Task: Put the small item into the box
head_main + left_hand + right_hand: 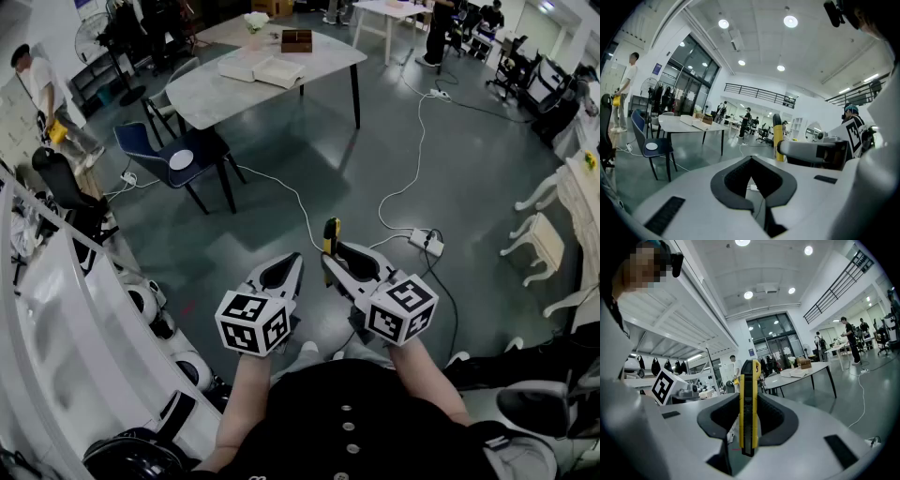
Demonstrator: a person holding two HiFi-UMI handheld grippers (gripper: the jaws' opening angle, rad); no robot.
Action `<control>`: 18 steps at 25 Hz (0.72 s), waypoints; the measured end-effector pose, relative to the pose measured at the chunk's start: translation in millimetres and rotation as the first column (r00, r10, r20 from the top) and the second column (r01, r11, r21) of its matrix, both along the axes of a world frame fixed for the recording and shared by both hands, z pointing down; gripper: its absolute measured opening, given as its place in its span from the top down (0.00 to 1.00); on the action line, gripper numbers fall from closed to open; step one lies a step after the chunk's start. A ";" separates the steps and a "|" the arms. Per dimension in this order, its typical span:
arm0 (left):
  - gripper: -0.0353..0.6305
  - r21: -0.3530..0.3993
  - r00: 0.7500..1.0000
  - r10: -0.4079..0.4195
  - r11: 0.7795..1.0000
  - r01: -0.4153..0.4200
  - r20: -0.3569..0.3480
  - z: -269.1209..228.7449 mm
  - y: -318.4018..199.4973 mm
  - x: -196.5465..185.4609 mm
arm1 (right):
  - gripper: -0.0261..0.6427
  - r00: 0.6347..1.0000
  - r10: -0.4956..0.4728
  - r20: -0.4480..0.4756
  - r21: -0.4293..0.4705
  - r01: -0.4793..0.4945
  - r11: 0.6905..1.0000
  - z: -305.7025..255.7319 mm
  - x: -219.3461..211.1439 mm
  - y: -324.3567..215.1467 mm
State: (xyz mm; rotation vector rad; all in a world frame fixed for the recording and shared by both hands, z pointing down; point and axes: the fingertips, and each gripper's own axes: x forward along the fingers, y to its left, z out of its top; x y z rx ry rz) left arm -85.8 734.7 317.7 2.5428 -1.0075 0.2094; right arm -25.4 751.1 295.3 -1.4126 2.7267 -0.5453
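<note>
We hold both tools out in front of us above the grey floor (450,169), side by side and nearly level. The right tool (330,267) grips a yellow and black knife (330,236). In the right gripper view the knife (749,404) stands upright between the dark pads, which press on both its flat sides, and its top rises well above the right tool (749,394). The left tool (292,262) is closed with nothing in it. In the left gripper view the tips of the left tool (750,161) meet, and only the floor shows through the gap behind them. Well apart from us stands a pale tabletop (216,94) on dark legs. It carries a small brown box (296,40) and, nearer to us, two flat white boxes (256,66). A blue chair (173,155) stands just beside the tabletop. A white power strip (427,242) lies on the floor to the right of the knife, with a white cable (412,159) running away from it.
</note>
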 end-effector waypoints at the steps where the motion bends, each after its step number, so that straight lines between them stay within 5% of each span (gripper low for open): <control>1: 0.92 0.000 1.000 0.002 1.000 -0.002 -0.004 -0.2 -2.5 0.1 | 0.79 1.000 0.001 -0.005 0.000 -0.001 1.000 1.5 0.1 -2.5; 18: 0.92 -0.001 0.998 0.043 0.999 -0.043 -0.039 5.2 -19.7 -11.4 | 0.78 0.999 0.042 0.017 0.022 -0.042 0.999 7.7 -7.7 -21.6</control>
